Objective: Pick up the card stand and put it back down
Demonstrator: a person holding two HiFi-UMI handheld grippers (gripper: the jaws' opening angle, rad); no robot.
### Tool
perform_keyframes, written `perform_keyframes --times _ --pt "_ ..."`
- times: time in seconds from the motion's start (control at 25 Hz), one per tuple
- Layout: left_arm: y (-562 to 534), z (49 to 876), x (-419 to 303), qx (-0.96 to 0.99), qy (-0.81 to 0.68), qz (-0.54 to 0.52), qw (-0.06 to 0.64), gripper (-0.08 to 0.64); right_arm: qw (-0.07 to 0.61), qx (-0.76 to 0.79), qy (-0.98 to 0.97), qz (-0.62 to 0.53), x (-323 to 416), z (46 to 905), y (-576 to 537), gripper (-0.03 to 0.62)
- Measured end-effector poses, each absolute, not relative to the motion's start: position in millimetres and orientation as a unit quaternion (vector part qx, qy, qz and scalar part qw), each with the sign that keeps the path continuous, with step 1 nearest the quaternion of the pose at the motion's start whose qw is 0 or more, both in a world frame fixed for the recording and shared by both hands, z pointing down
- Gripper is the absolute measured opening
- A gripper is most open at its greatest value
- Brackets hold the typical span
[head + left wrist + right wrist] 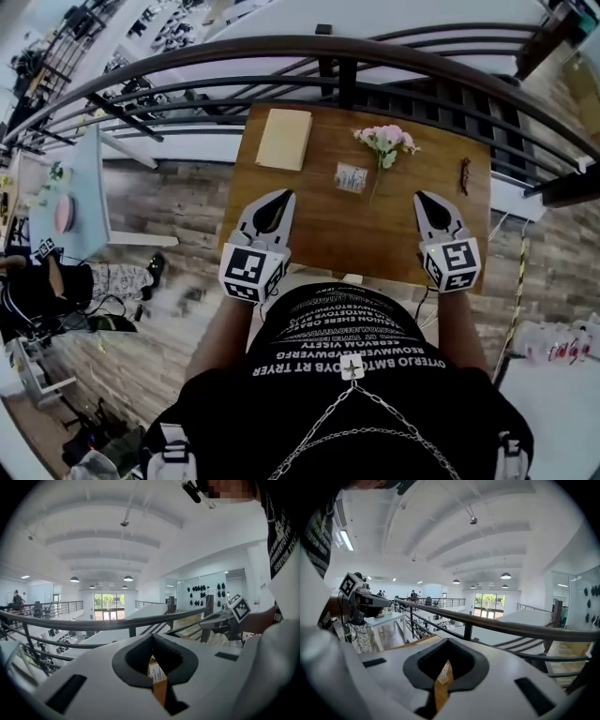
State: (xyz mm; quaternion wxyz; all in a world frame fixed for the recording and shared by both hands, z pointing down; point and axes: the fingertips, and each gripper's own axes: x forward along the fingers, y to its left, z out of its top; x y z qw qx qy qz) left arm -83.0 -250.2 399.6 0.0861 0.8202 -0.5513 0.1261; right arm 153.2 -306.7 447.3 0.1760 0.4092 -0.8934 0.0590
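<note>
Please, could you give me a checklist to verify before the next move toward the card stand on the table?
1. Card stand on the table, no gripper touching it: ok.
2. Left gripper jaws apart for a grasp: not ok; together, nothing between them.
3. Right gripper jaws apart: not ok; together, nothing between them.
4. Flowers apart from the stand: cannot tell; the stem runs close beside it.
5. Bare table between grippers and stand: ok.
</note>
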Motion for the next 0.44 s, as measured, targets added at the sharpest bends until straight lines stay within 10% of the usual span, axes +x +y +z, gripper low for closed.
perform_keyframes --times 0.44 --pt "-232.0 323.0 -100.8 0.825 -0.554 0.096 0.059 0.026 0.159 0.369 -0.915 0.045 106.1 429.5 -300.5 0.014"
